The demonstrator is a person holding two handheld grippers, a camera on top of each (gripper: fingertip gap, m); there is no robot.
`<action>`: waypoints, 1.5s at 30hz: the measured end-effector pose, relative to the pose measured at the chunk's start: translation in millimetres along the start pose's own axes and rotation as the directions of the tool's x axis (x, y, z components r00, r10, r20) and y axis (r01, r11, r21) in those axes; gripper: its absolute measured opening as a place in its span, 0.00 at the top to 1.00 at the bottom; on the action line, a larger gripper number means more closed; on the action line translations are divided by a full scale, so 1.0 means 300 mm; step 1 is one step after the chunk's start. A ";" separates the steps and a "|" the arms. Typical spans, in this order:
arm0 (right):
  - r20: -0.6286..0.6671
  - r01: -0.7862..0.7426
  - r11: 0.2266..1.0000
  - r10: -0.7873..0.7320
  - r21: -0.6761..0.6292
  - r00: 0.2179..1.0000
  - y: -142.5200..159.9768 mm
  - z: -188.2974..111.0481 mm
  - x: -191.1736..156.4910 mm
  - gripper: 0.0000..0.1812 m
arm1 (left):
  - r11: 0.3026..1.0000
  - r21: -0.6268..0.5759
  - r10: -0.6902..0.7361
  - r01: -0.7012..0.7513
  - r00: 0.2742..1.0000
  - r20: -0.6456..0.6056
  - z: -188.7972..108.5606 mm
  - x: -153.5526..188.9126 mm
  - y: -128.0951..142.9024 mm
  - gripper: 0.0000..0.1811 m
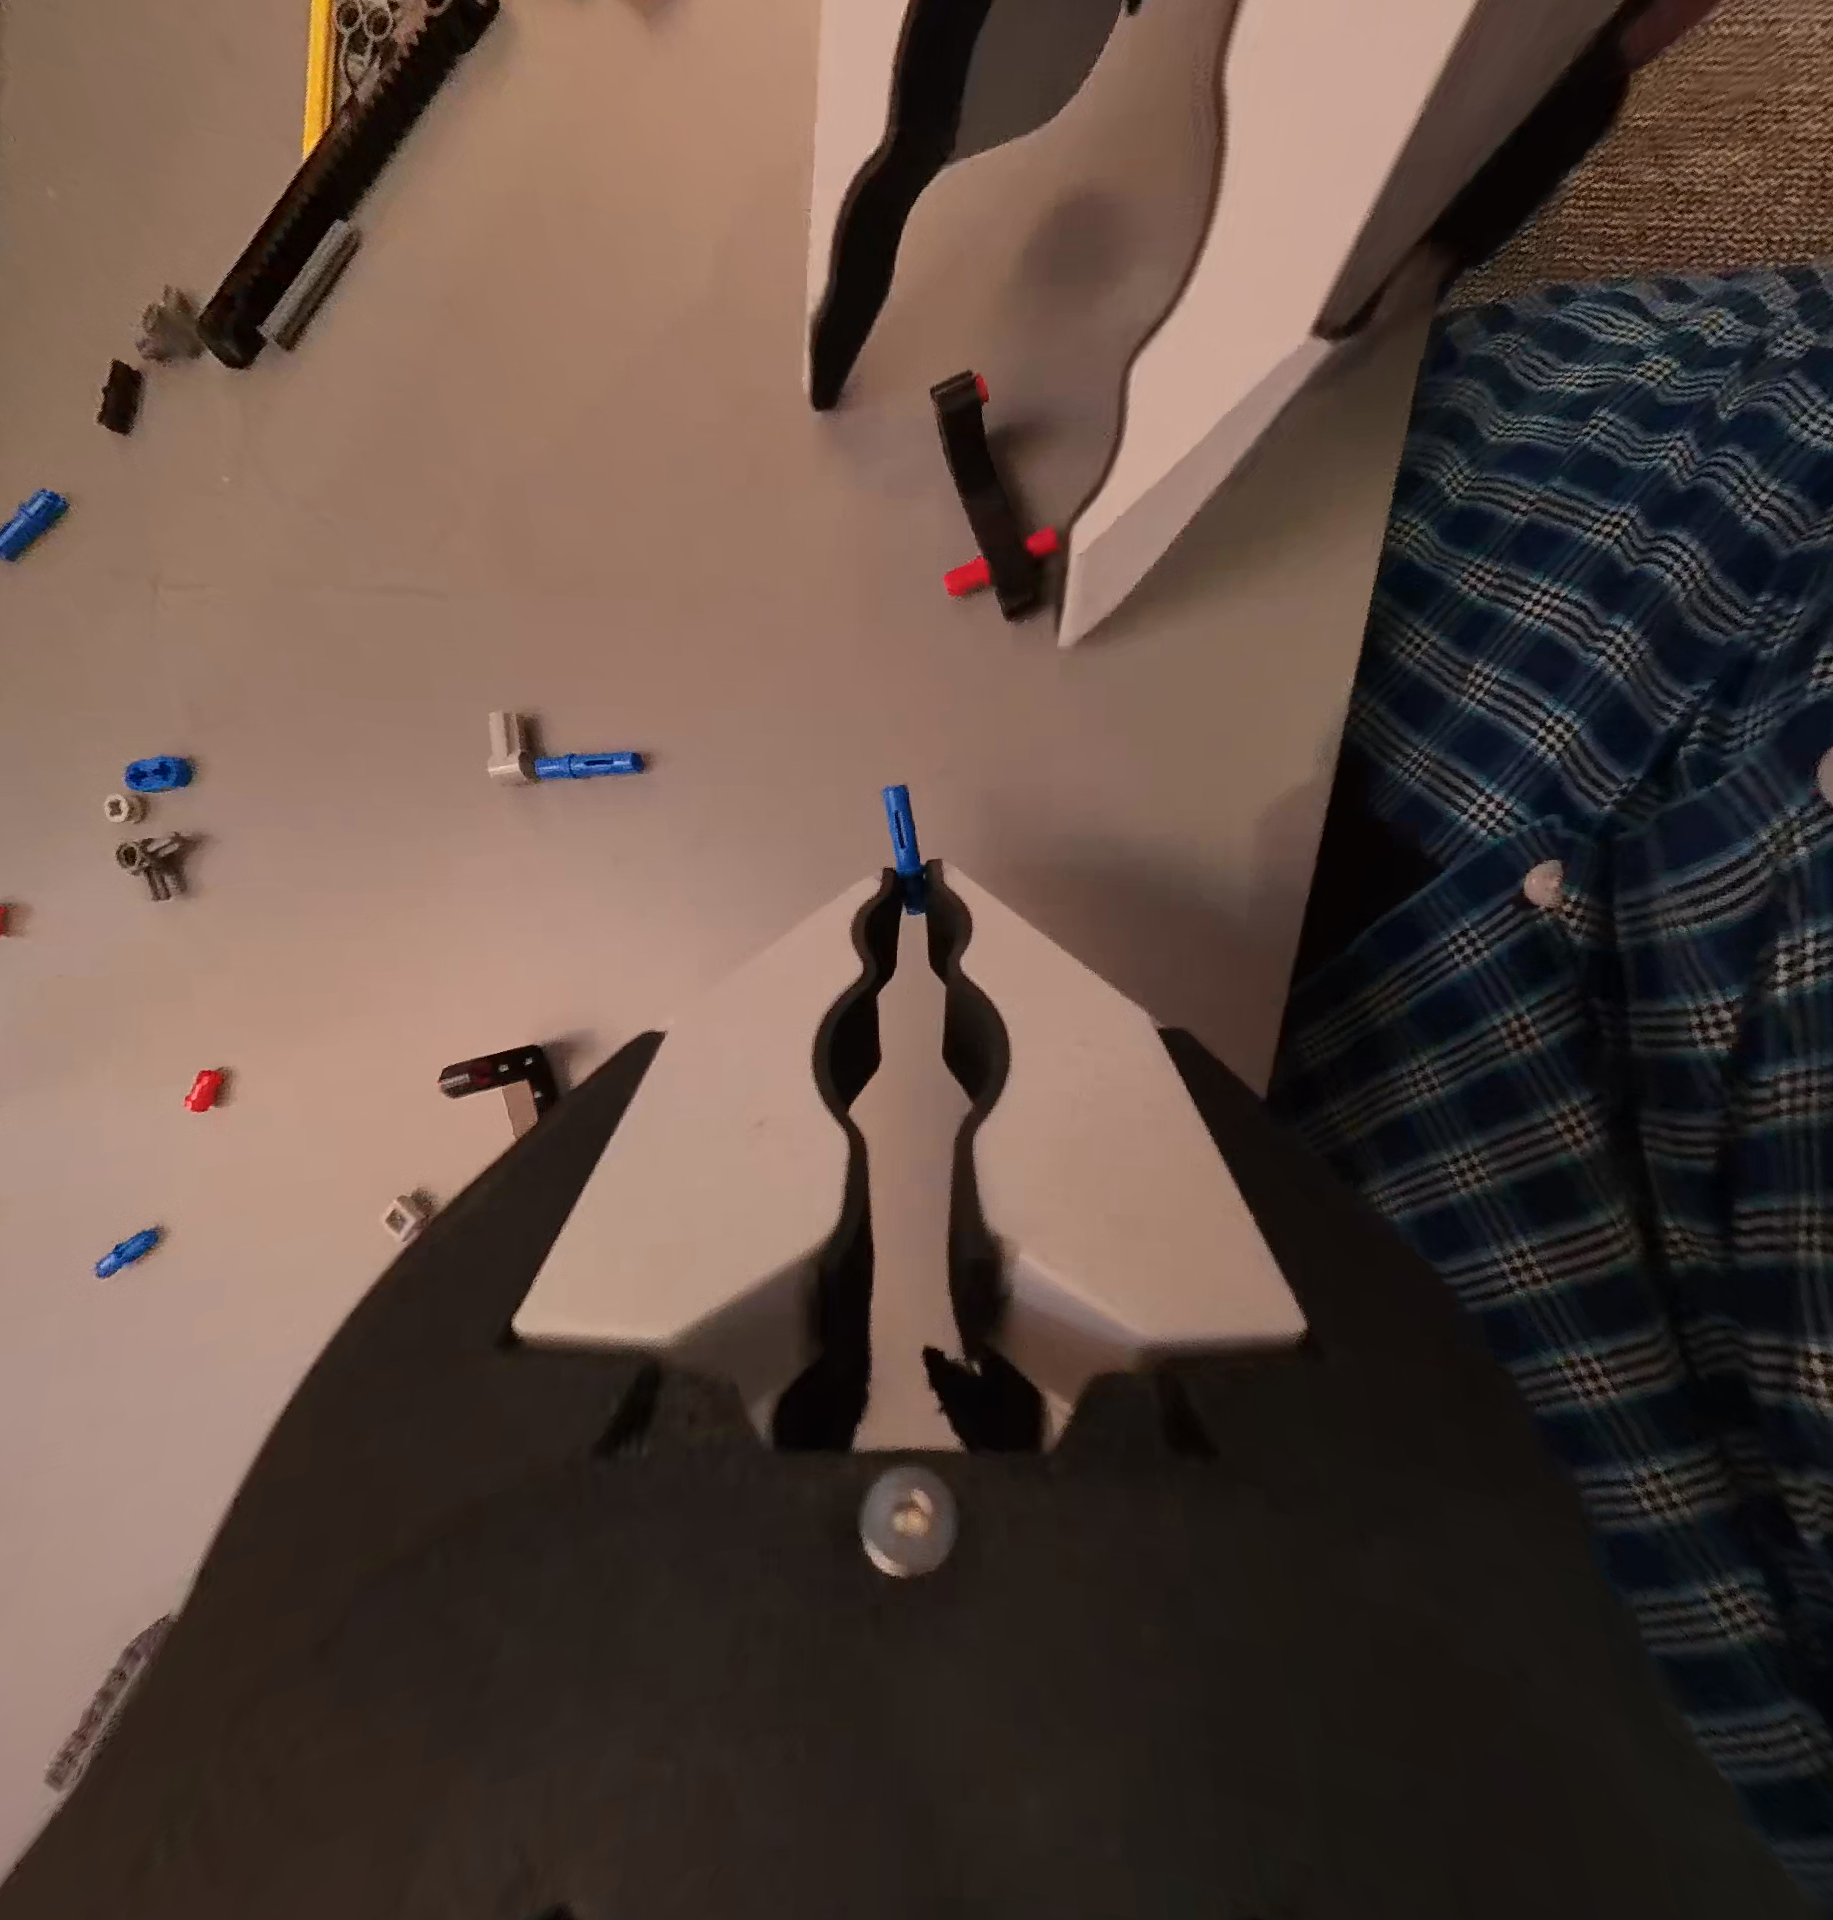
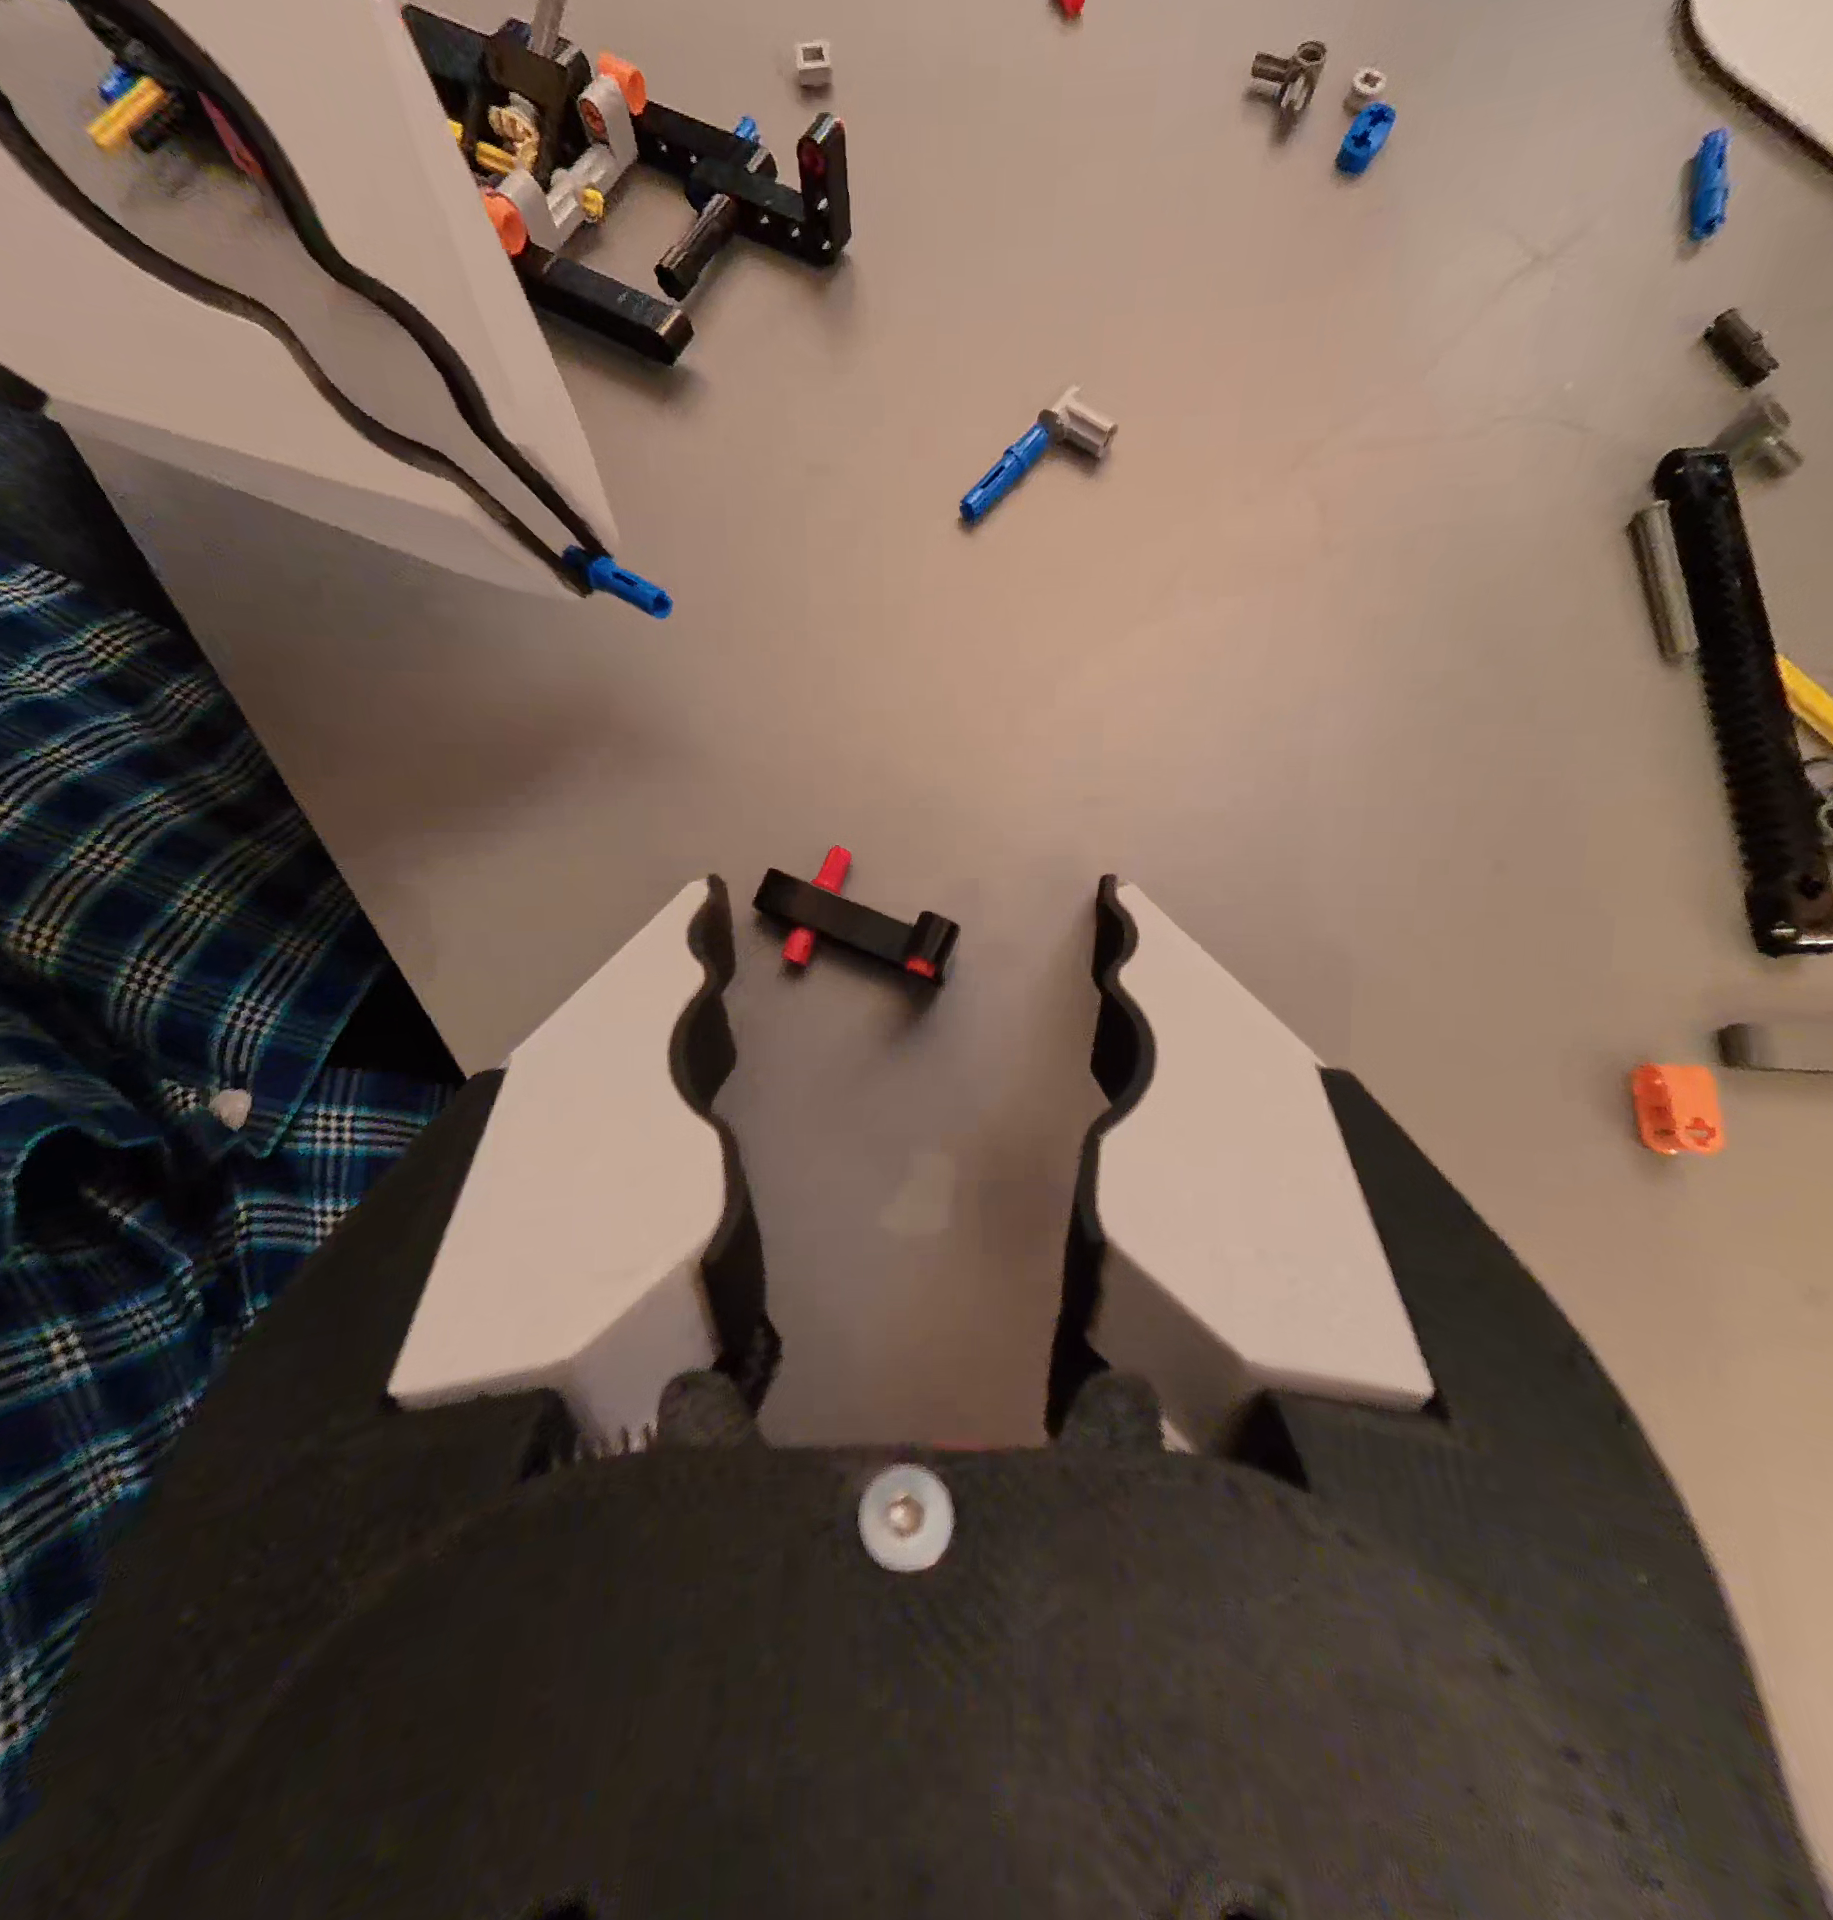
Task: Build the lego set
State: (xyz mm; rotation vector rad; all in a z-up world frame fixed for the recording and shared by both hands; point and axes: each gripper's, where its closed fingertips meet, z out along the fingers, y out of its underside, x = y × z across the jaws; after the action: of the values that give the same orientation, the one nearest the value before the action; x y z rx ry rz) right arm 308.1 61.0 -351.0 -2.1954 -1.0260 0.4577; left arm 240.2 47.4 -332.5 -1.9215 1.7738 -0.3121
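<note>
Grey tabletop [image 2: 1255,727] is lying under both grippers. My left gripper [image 1: 910,883] is pinching a blue pin [image 1: 901,831] by one end, its long axis pointing forward past the tips. My right gripper [image 2: 907,904] is hanging with jaws apart over the black beam [image 2: 855,925], which is lying crosswise with red pins. That shallow pinch may be letting the pin pivot or slip once pressed. Farther off, the chassis [image 2: 683,208] is waiting.
</note>
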 end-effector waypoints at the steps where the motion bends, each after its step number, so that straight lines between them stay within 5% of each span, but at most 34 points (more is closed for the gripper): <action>1: -0.002 0.002 1.000 -0.002 0.002 1.000 0.001 0.002 -0.006 0.62 | 1.000 0.005 -0.006 0.006 1.000 -0.006 0.004 0.003 0.000 0.99; 6: -0.022 0.059 0.998 -0.059 -0.006 0.998 0.006 -0.008 -0.034 0.73 | 0.999 0.025 -0.023 0.023 0.999 -0.026 0.022 0.017 -0.008 0.99; 19: 0.047 0.101 0.995 -0.102 0.017 0.994 -0.003 0.007 -0.050 0.79 | 1.000 0.021 -0.006 0.007 0.999 -0.035 0.047 0.025 -0.017 0.99; 25: 0.265 0.389 0.921 -0.379 0.015 0.887 -0.023 0.025 -0.085 0.83 | 1.000 0.006 -0.002 0.002 0.999 -0.036 0.042 0.032 0.005 0.99; 27: 0.246 0.443 0.896 -0.431 0.005 0.868 -0.042 0.028 -0.057 0.72 | 1.000 0.001 -0.002 0.002 0.999 -0.035 0.041 0.034 0.015 0.99; 28: 0.254 0.429 0.903 -0.413 -0.008 0.874 -0.047 0.024 -0.055 0.64 | 1.000 0.003 -0.006 0.006 0.999 -0.034 0.040 0.033 0.017 0.99; 30: 0.251 0.373 0.928 -0.356 -0.023 0.900 -0.049 0.012 -0.057 0.62 | 1.000 0.014 -0.015 0.016 0.999 -0.037 0.038 0.031 0.016 0.99; 36: 0.152 0.212 0.977 -0.204 -0.033 0.967 -0.014 0.025 -0.072 0.67 | 1.000 0.025 0.008 -0.006 0.998 -0.069 0.067 0.039 0.003 0.99; 40: 0.116 0.184 0.983 -0.184 0.012 0.976 -0.018 0.025 -0.085 0.79 | 0.999 0.016 0.036 -0.034 0.996 -0.084 0.079 0.039 0.003 0.99; 45: 0.137 0.192 0.981 -0.194 0.027 0.971 -0.028 0.035 -0.084 0.79 | 0.997 0.002 0.081 -0.081 0.992 -0.096 0.083 0.038 0.004 0.99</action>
State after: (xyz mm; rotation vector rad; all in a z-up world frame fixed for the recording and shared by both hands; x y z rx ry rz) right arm 282.1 49.8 -351.8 -2.0493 -1.2933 0.5325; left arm 252.8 41.3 -356.0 -1.8576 1.9090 -0.3797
